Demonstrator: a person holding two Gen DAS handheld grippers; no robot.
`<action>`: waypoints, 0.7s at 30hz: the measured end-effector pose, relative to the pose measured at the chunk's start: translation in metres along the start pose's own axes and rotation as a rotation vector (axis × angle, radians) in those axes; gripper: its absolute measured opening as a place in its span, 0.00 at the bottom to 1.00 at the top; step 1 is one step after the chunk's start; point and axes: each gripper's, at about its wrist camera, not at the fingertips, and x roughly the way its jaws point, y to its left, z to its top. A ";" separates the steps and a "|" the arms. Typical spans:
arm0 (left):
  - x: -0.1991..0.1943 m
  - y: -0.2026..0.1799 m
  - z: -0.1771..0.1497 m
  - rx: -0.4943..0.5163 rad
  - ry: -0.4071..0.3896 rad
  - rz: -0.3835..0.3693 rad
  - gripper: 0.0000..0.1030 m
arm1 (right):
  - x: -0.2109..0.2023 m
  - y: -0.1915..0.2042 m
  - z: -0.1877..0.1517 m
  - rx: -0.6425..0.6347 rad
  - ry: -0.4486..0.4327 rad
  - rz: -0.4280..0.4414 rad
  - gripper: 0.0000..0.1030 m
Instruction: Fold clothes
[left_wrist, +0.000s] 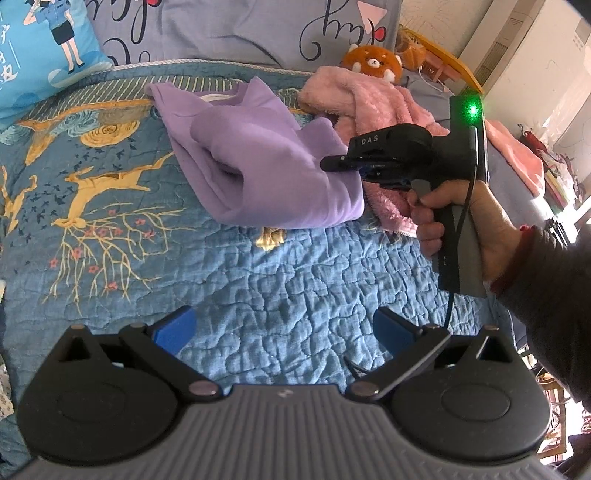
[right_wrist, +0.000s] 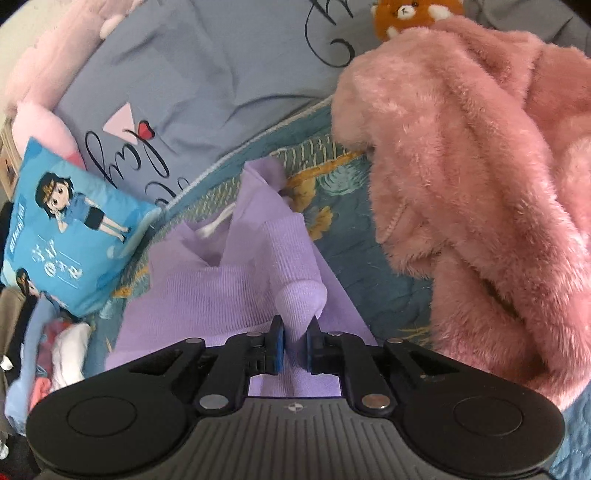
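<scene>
Pinching a soft, limp fold of the purple sweater (right_wrist: 236, 295) at frame centre on the bed (left_wrist: 280, 273), the right gripper (right_wrist: 294, 345) holds its hem while the left gripper (left_wrist: 284, 332) hangs wide, empty, at lower frame.

Ribbed purple garment (right_wrist: 229, 291), fluffy pink robe (right_wrist: 480, 166)
</scene>
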 end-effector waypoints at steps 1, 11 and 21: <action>0.000 0.000 0.000 0.000 -0.001 -0.001 1.00 | -0.003 0.001 0.000 -0.001 -0.004 0.008 0.11; 0.000 -0.002 0.000 0.006 0.000 -0.001 1.00 | 0.013 -0.007 -0.002 0.007 0.069 -0.005 0.11; 0.003 -0.002 -0.001 0.005 0.009 0.008 1.00 | 0.002 0.029 0.003 -0.260 0.059 -0.088 0.22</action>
